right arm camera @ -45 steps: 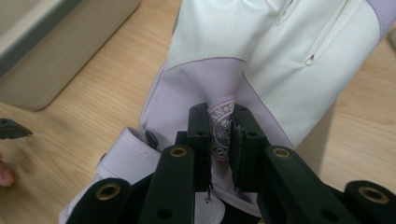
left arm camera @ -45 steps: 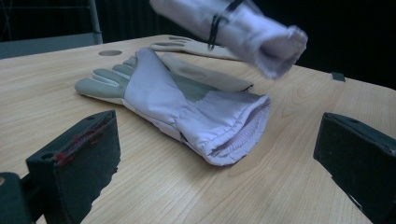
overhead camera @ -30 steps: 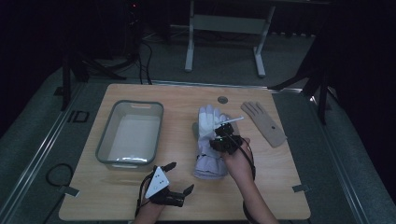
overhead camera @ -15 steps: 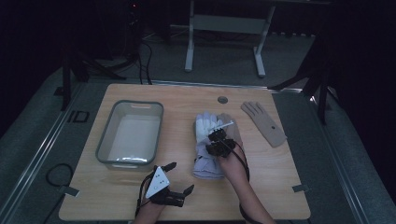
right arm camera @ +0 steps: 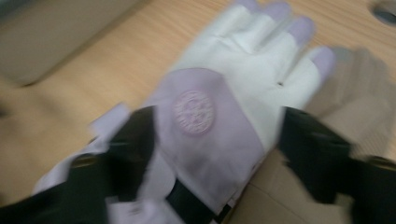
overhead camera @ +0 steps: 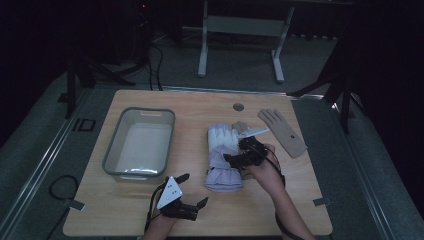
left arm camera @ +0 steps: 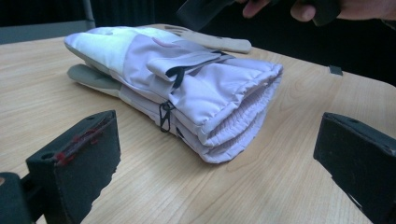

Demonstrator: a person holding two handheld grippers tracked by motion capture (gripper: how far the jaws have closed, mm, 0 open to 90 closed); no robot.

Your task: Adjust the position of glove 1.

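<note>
A light wooden table (overhead camera: 280,210) is standing on grey carpeted flooring (overhead camera: 35,165) in a dim room, with the legs of a metal stand (overhead camera: 240,45) rising behind it and black tripod legs at either side. A round grommet (overhead camera: 238,107) is sitting near the table's far edge.

The lavender ski gloves (overhead camera: 223,155) — one stacked on the other — are lying at the table's centre, cuffs toward the person. A tan glove (overhead camera: 282,131) is lying flat just beyond to the right; a clear plastic bin (overhead camera: 140,144) is standing to the left.

The right gripper (overhead camera: 239,150) is hovering over the top glove, its jaws having just been opening; in the blurred right gripper view they are standing spread on either side of the glove's back, not pinching it. The left gripper (overhead camera: 192,192) is resting near the table's front edge — jaws spread, nothing between them, pointing toward the cuffs.
</note>
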